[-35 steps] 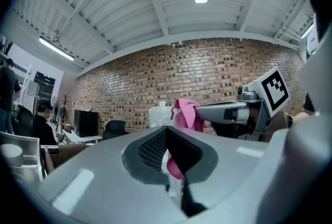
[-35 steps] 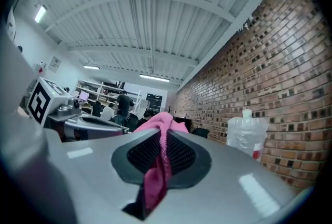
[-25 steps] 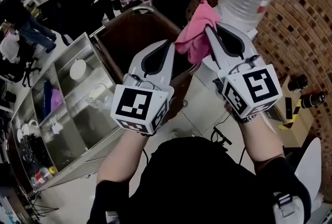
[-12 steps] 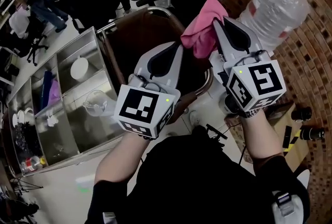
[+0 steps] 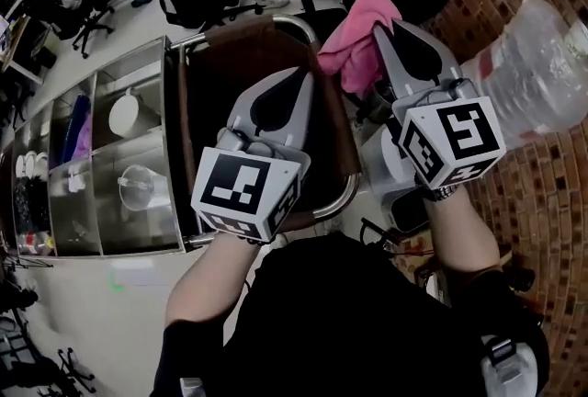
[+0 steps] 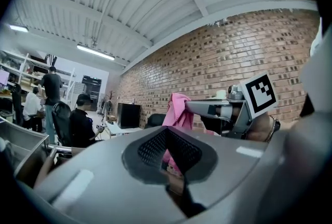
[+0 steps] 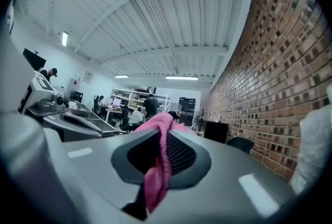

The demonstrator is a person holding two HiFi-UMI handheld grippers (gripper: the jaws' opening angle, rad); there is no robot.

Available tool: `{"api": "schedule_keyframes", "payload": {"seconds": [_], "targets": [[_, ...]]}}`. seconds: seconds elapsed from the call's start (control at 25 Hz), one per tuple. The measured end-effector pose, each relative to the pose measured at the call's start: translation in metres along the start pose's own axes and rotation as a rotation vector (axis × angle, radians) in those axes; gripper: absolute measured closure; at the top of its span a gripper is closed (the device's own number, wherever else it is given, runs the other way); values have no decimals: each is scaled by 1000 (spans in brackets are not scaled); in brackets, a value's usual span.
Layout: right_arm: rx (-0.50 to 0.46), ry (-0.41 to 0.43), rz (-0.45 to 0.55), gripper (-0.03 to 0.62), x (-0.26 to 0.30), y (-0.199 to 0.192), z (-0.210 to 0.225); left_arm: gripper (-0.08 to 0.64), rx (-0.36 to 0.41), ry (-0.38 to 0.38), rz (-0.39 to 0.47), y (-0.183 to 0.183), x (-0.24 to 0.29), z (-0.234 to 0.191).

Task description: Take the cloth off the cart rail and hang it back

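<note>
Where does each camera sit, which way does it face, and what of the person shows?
Head view: on the head, looking down at the cart; both forearms, left gripper, right gripper.
Left gripper view: on that gripper, facing the brick wall; its shut, empty jaws.
Right gripper view: on that gripper, facing along the wall; its jaws clamping the pink cloth.
Shared: head and left gripper views both show the right gripper holding the cloth.
</note>
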State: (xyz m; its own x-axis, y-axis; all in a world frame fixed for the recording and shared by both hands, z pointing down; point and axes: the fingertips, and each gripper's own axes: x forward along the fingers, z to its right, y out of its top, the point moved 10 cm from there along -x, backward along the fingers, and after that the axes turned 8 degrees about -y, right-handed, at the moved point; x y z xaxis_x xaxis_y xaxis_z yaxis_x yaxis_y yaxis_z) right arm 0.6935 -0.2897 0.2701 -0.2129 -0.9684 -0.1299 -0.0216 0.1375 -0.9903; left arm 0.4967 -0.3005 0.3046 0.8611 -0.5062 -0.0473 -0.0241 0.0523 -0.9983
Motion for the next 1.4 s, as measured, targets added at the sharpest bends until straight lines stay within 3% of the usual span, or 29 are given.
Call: {"api": "schedule_keyframes", "payload": {"seconds": [0.4, 0.76, 1.0, 1.4], "targets": [[57, 152, -53, 560, 63, -57, 67, 572, -18, 158, -60, -22, 68, -7], [86, 292, -47, 560, 108, -71, 62, 572, -19, 276, -82, -31, 76, -24], [67, 345, -12, 560, 117, -64, 54, 572, -22, 306, -78, -33, 77, -31], [-25, 361, -172, 560, 117, -106, 60, 572, -36, 289, -101, -41, 84, -34]]}}
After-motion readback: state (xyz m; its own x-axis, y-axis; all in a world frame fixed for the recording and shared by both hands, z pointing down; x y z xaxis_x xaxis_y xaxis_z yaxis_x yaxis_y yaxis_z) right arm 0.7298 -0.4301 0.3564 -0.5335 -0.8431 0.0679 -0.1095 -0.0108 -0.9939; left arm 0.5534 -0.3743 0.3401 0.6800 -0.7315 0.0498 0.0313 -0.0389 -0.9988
